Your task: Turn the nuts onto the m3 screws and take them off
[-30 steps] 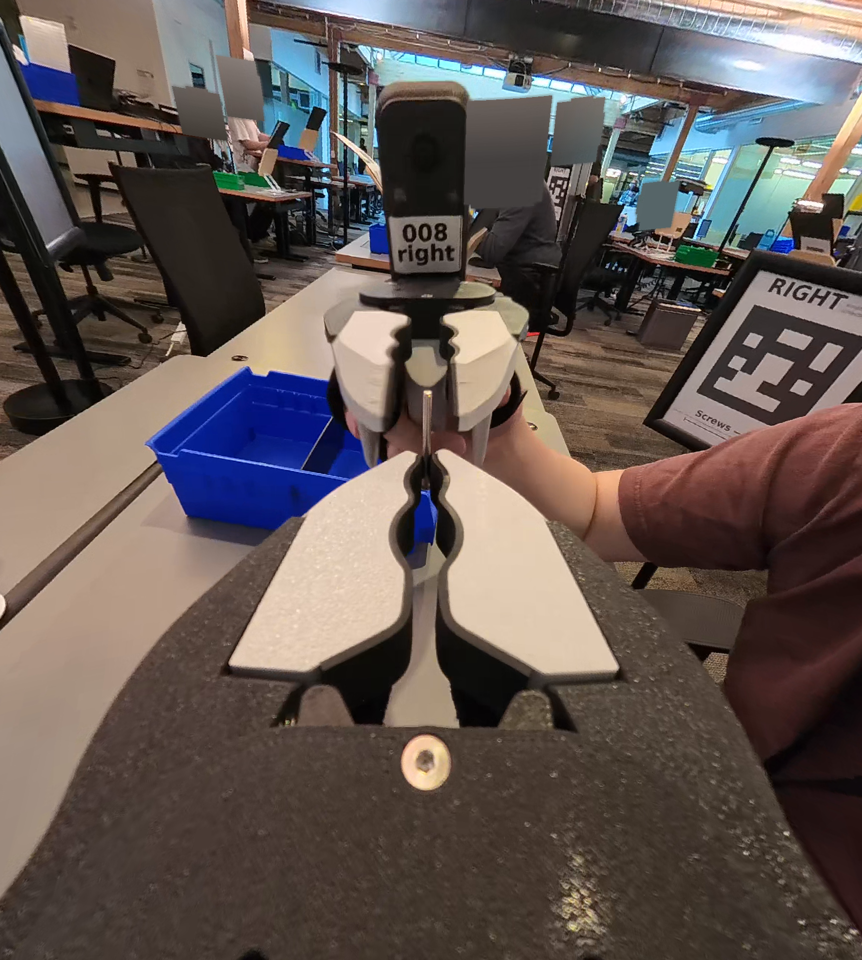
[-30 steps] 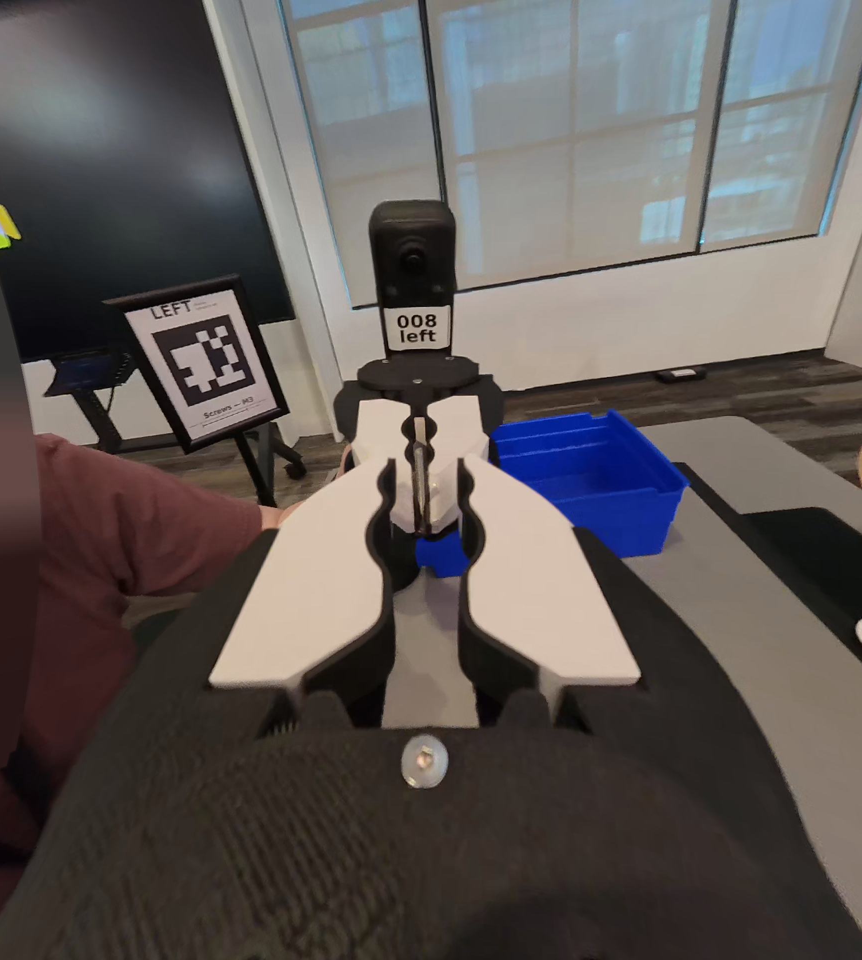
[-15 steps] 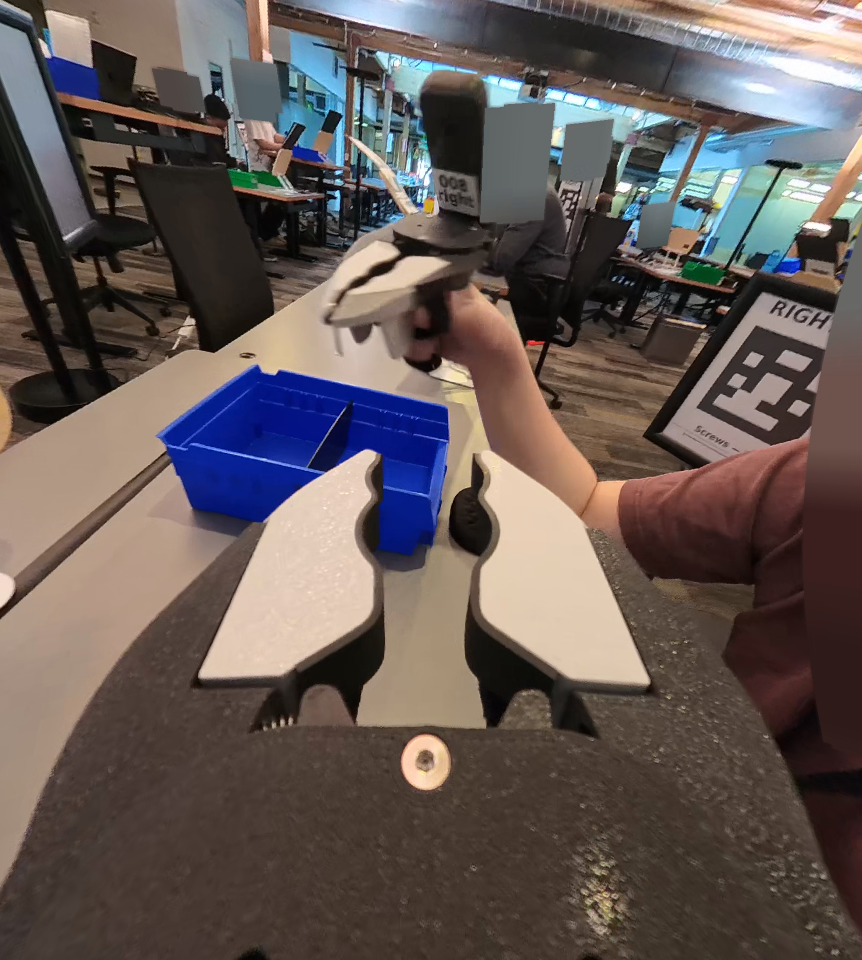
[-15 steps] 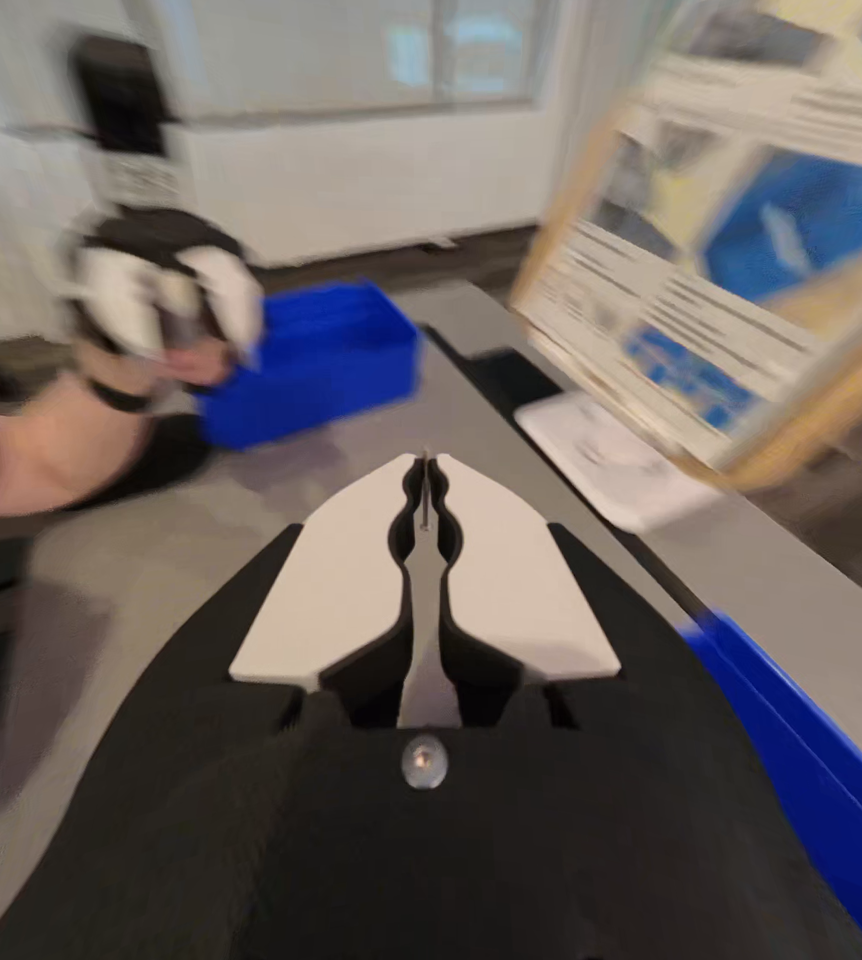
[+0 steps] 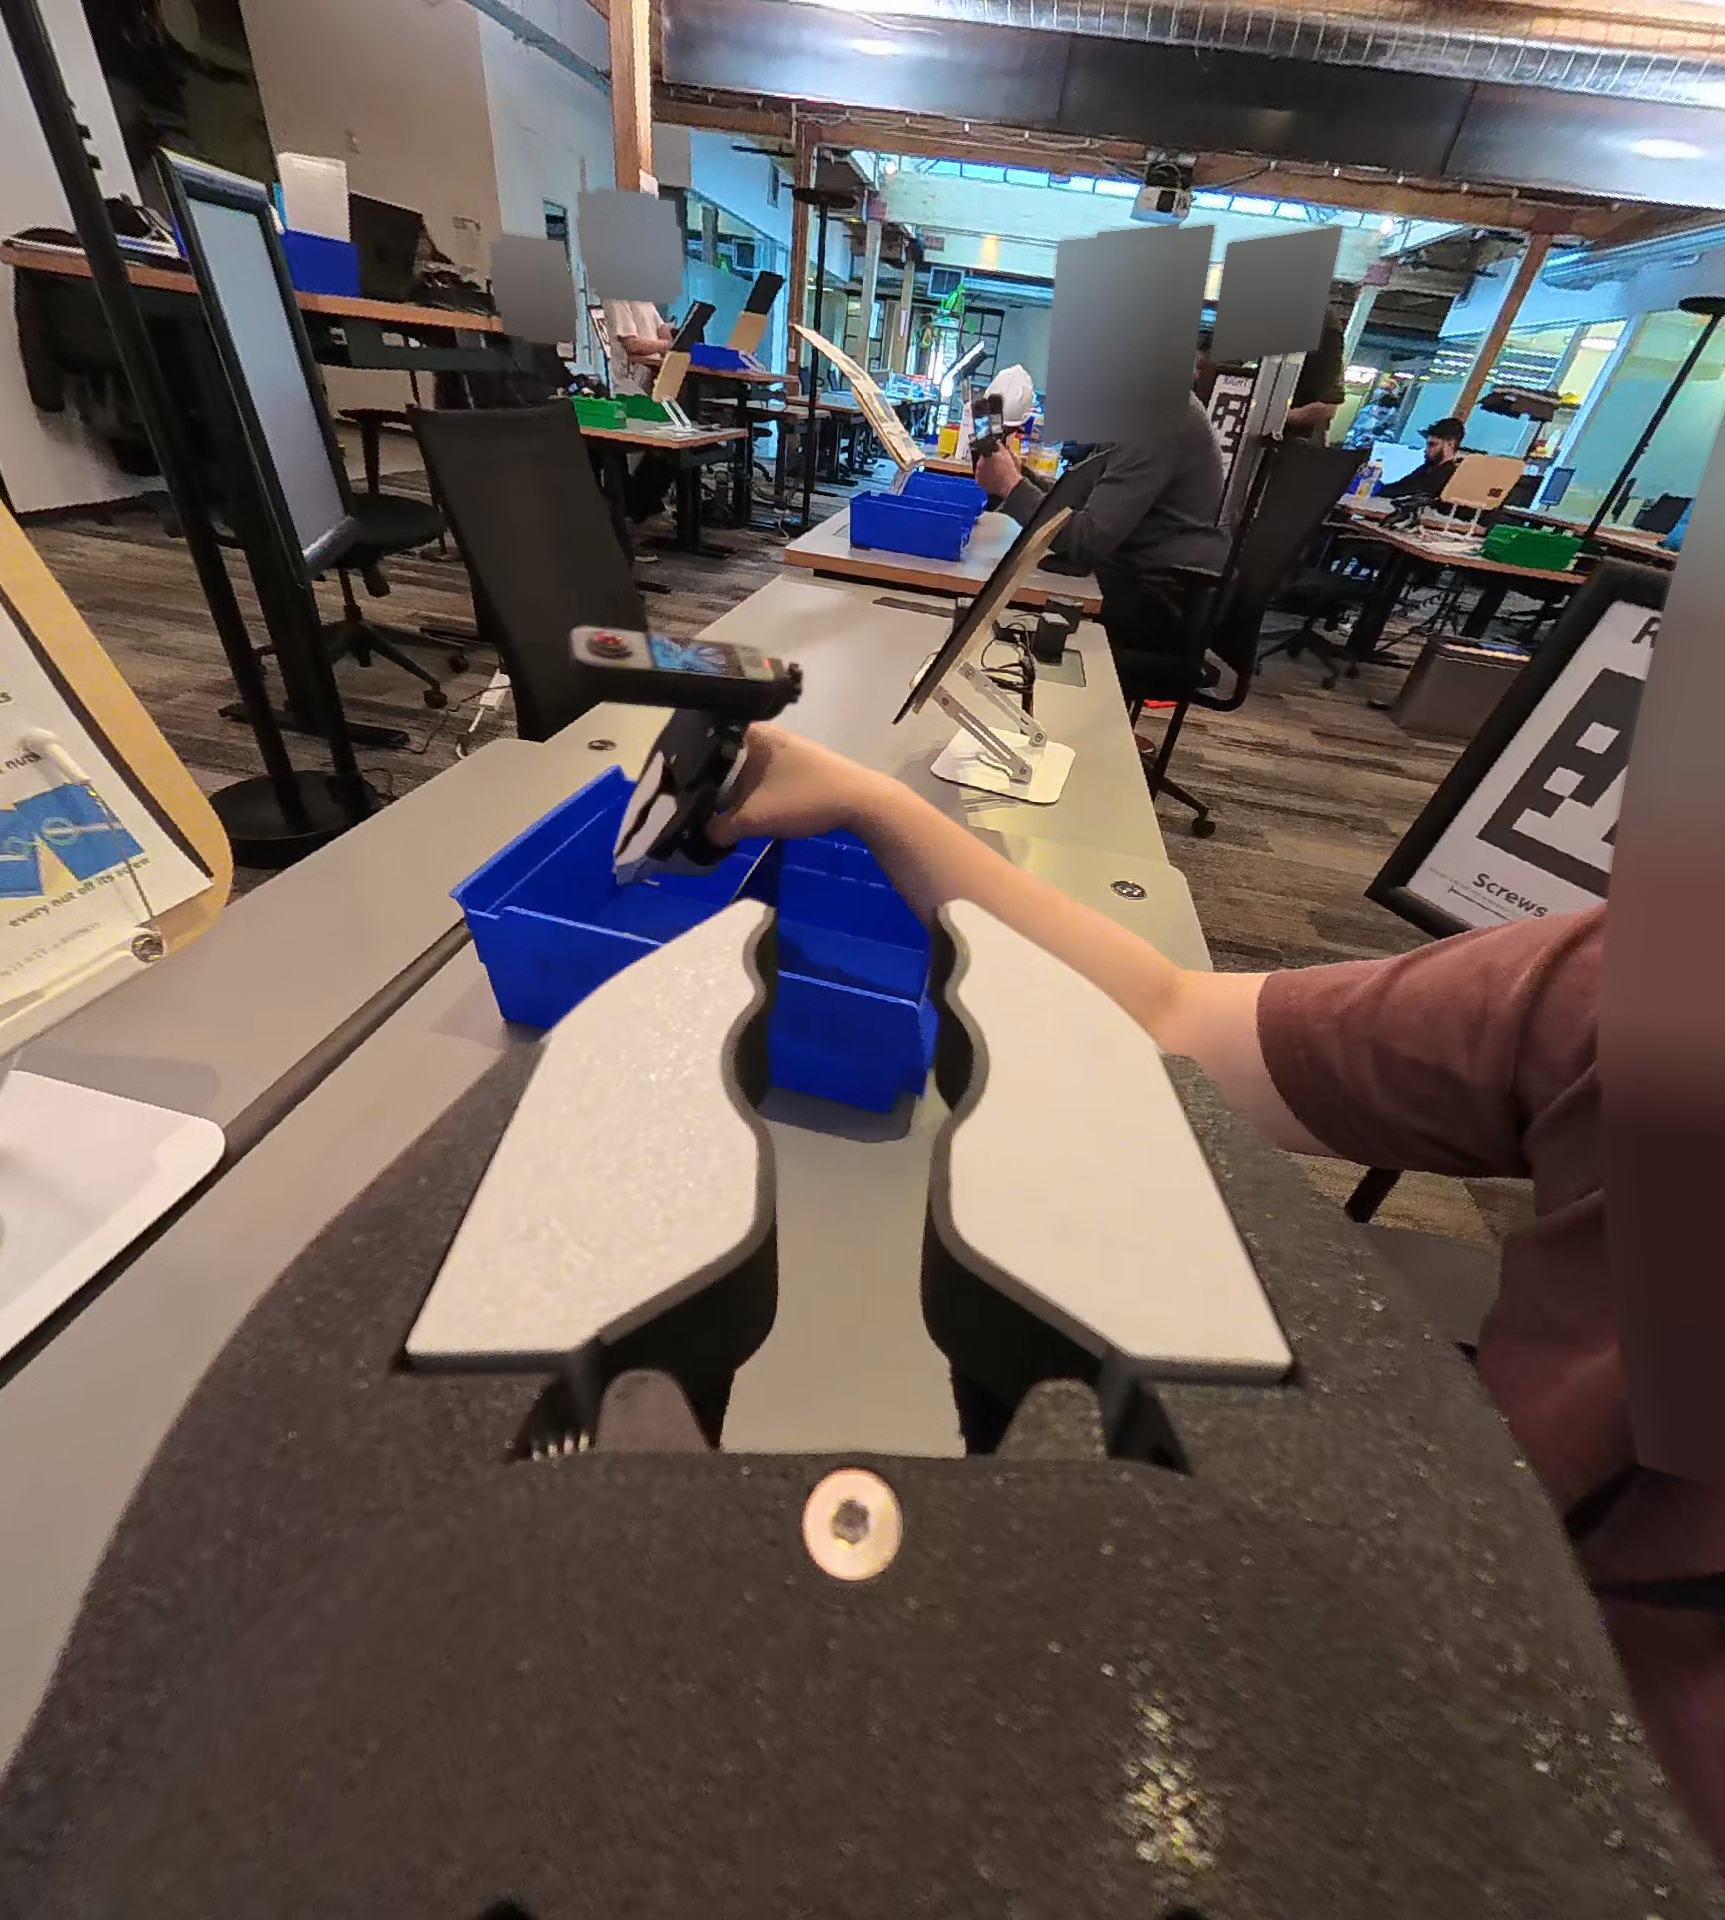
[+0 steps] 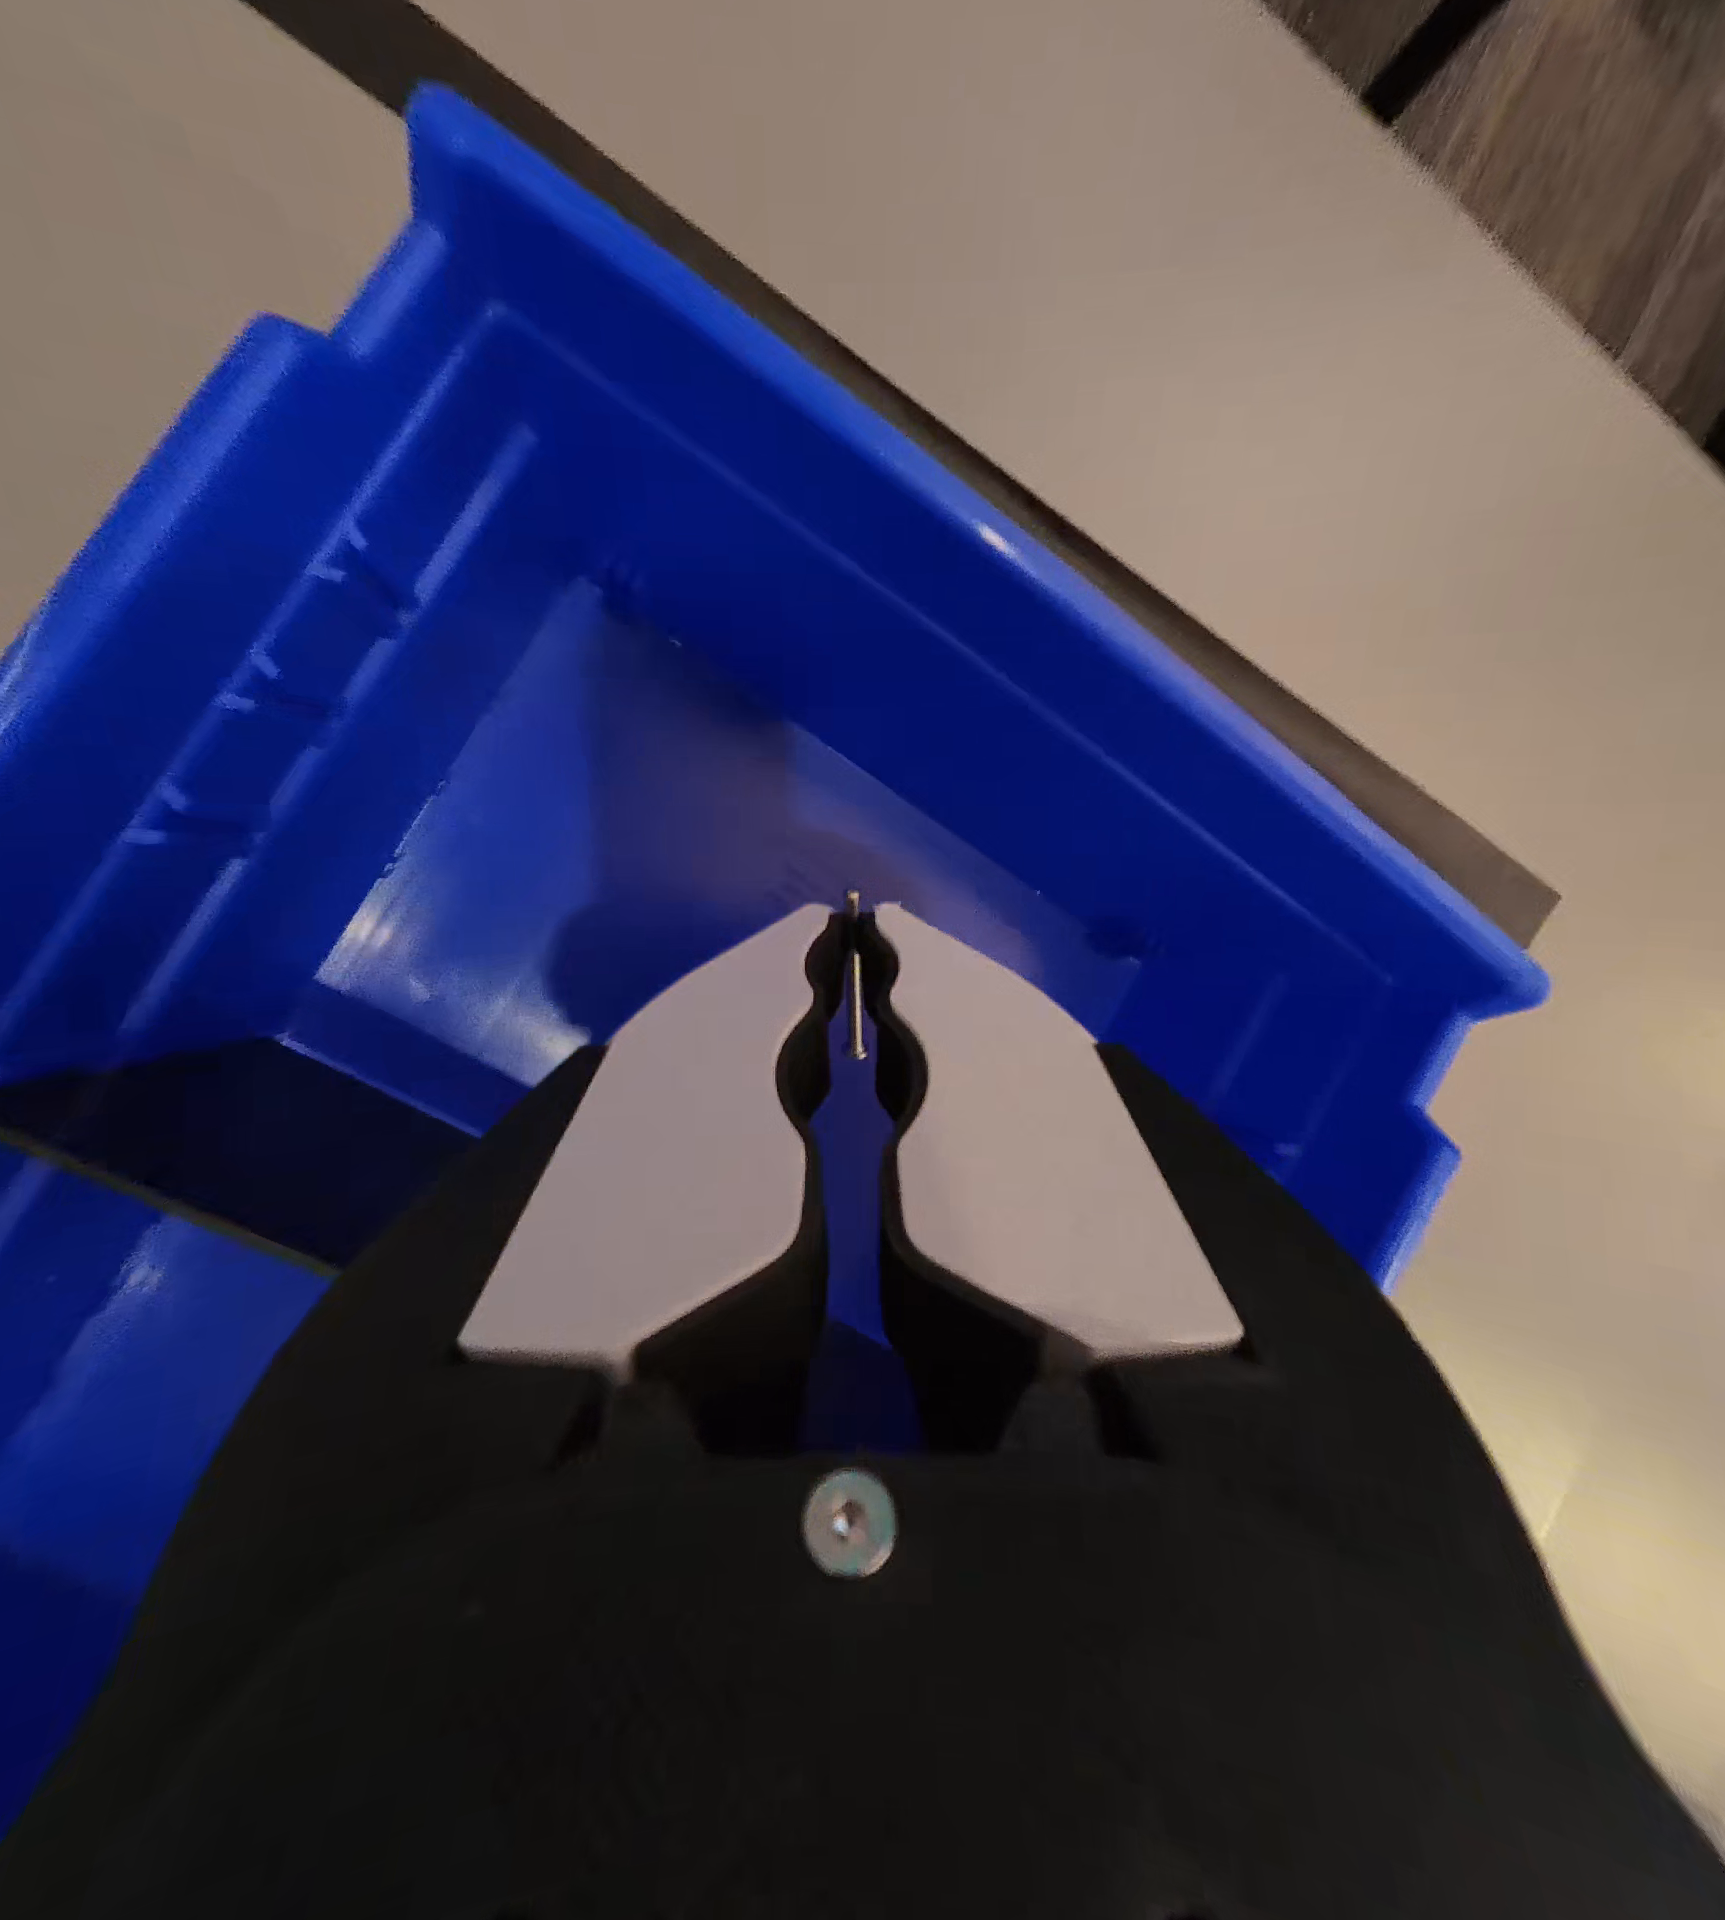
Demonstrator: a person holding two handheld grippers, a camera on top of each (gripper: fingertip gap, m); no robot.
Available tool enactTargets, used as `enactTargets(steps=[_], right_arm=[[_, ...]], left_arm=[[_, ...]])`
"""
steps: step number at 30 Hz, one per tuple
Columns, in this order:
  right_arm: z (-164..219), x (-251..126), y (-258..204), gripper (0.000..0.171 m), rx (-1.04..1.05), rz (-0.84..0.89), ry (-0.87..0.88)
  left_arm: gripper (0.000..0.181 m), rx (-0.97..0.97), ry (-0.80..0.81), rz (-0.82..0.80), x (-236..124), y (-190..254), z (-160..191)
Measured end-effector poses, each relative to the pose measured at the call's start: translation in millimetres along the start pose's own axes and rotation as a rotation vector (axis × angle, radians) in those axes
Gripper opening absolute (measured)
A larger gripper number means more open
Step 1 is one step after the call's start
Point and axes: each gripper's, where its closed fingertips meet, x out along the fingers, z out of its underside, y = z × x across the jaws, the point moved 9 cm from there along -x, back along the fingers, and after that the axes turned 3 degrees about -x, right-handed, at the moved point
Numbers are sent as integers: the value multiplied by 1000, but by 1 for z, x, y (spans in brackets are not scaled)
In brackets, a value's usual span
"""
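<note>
My right gripper is shut on a thin metal screw that stands upright between the fingertips. It points down into the corner compartment of the blue bin, with the tips just above the bin floor. In the left wrist view the right gripper shows dipped into the far-left part of the same bin. My left gripper is open and empty, held above the table short of the bin. I see no nut in either view.
The bin has a dark divider and sits on the grey table. An instruction board on a white stand is at the left, a tilted board stand farther back, and a framed marker sign at the right. My right fingertips sit around 45 cm from my left ones.
The two grippers were tip to tip a second ago. My left gripper has opened and drawn back. My right gripper has swung away with the screw and tipped down into the bin.
</note>
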Motion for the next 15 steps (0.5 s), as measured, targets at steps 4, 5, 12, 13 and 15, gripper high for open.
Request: enactTargets(steps=[4, 5, 12, 13, 15], right_arm=[[4, 11, 1, 4, 50, -34, -78], [5, 13, 2, 4, 58, -32, -87], [6, 1, 10, 19, 108, -20, 3], [4, -8, 11, 19, 109, -5, 45], [-5, -36, 10, 20, 111, 36, 181]], left_arm=[[27, 4, -15, 13, 0, 2, 0], [27, 4, -23, 15, 0, 2, 0], [27, -3, -3, 4, -3, 1, -2], [27, 3, 10, -7, -6, 2, -4], [27, 10, 48, -21, -13, 7, -10]])
